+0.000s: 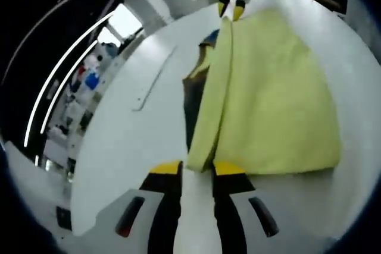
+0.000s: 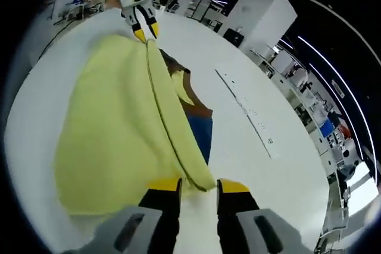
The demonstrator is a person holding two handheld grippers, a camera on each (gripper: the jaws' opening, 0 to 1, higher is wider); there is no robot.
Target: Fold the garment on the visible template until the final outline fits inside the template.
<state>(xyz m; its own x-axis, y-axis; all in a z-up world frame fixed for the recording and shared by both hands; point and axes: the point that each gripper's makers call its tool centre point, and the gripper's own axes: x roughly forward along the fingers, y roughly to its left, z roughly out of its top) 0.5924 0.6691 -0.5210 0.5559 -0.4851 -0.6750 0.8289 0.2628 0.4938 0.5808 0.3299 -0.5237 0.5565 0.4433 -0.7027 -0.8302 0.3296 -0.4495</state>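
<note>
Each hand-held gripper (image 1: 197, 169) (image 2: 199, 184) pinches the yellow garment's (image 1: 271, 99) fold (opposite ends).

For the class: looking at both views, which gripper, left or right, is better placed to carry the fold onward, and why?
Neither clearly: the left gripper and the right gripper each stand at opposite ends of the yellow garment's folded edge. A joint move looks likeliest.

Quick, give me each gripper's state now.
Left gripper: shut on the yellow garment fold.
Right gripper: shut on the yellow garment's opposite end.
</note>
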